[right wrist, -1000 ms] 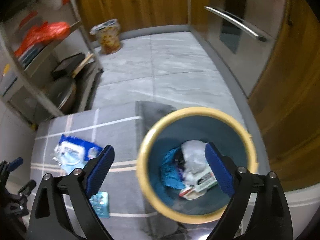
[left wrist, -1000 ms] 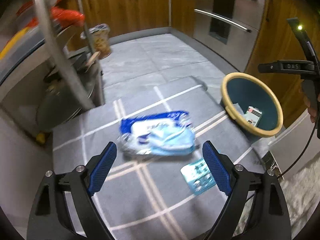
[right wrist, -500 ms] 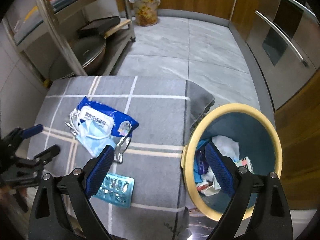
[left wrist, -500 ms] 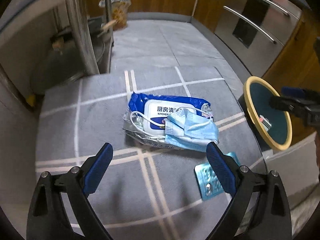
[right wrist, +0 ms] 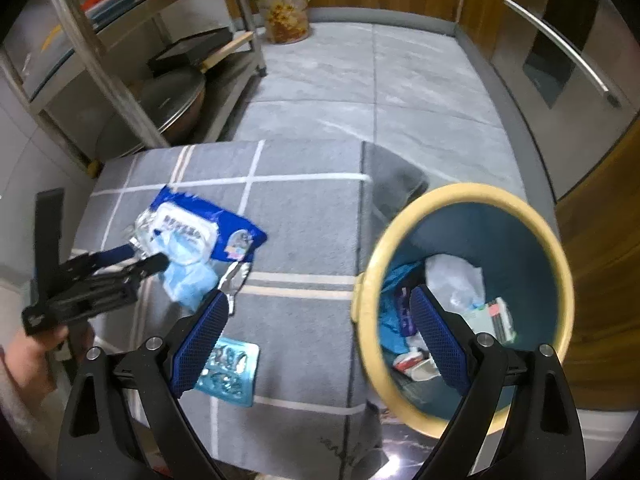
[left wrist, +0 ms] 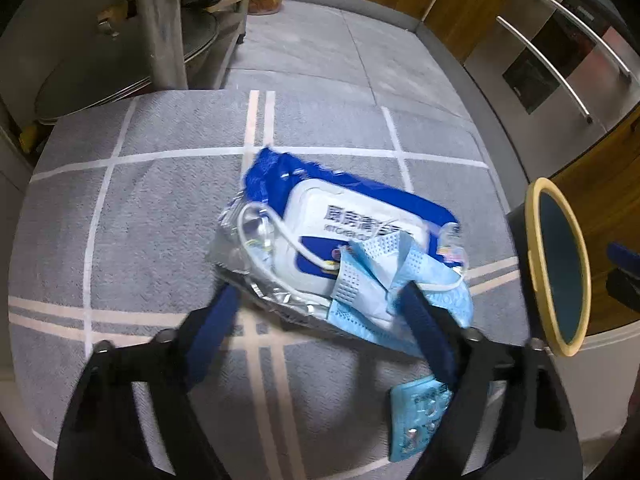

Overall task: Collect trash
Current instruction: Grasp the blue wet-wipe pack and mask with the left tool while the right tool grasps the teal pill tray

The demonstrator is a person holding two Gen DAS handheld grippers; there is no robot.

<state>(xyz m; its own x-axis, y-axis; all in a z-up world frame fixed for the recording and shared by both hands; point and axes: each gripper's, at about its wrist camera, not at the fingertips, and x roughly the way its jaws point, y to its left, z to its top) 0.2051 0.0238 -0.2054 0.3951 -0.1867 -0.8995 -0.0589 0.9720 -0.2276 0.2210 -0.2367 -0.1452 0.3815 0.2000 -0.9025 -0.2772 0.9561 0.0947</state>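
Two blue-padded fingers of the left gripper [left wrist: 320, 300] are spread wide around the near edge of a small pile of trash on the grey checked cloth [left wrist: 160, 200] that covers the table; whether their tips touch the pile cannot be told, as the view is blurred there. The left finger's tip sits at the crinkled silver edge of the wipes packet [left wrist: 352, 216], and the right finger's tip lies over the light blue face mask [left wrist: 400, 272], so most of the pile lies just ahead of the fingers. The wipes packet is blue with a white lid flap printed in blue characters, and its foil edge is creased. The face mask is crumpled on the packet's near corner, with one white ear loop curling across the lid. A teal blister pack [left wrist: 416, 412] lies flat on the cloth near the right finger's base, apart from the pile. The right gripper [right wrist: 320, 320] hangs above the table's edge with its fingers wide apart and nothing between them, one over the cloth and one over the bin [right wrist: 472, 196]. The bin, blue with a yellow rim, stands beside the table and holds crumpled plastic and wrappers.
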